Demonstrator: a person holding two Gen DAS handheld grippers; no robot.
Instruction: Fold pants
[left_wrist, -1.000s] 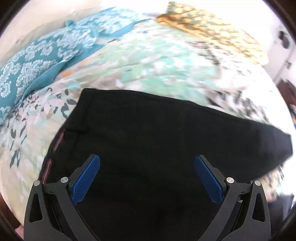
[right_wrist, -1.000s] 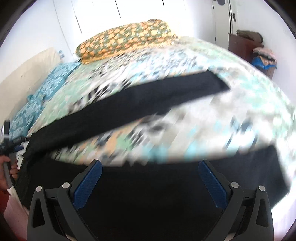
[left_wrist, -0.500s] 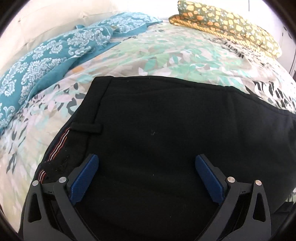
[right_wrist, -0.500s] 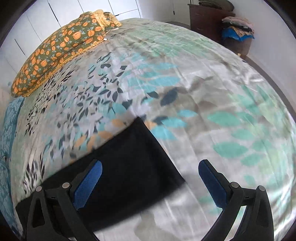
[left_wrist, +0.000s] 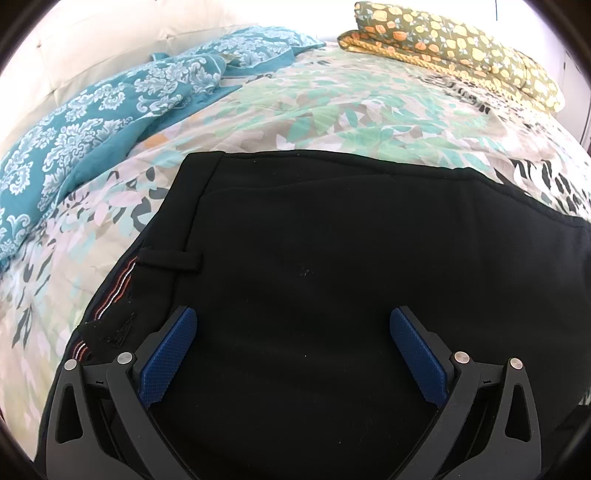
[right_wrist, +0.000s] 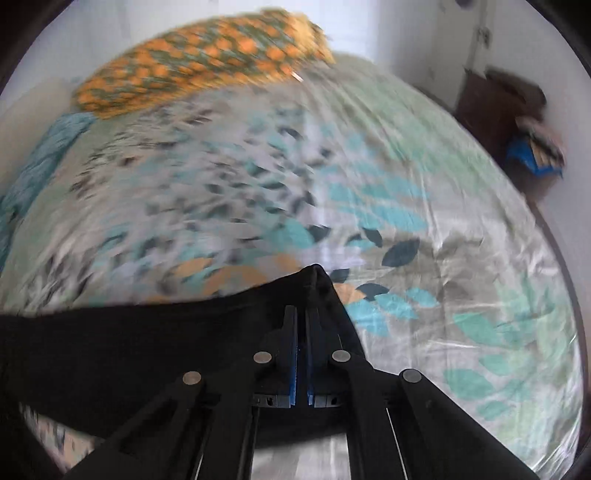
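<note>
1. Two grippers are at work on one pair of black pants (left_wrist: 332, 277) that lies on a floral bed cover (left_wrist: 332, 107).
2. At the left, a teal pillow (left_wrist: 92, 122) rests near the waistband end of the pants, apart from the cloth.
3. The left gripper (left_wrist: 293, 332) hovers over the waist part with its blue pads (left_wrist: 168, 358) spread wide; nothing is between them, and whether the tips touch the cloth cannot be told.
4. Further right, an orange-flowered pillow (left_wrist: 461, 48) lies at the far edge of the bed.
5. The right gripper (right_wrist: 303, 317) is closed tight on the leg end of the pants (right_wrist: 147, 332), the cloth pinched into a peak between its pads; the blur in that view suggests it is moving.
6. Judged step: the first fold, with the leg end being carried toward the waist.
7. The next move likely calls for the left gripper to pin the waist flat while the right brings the hem over in line with the waistband, keeping the cloth taut so it does not bunch.
</note>
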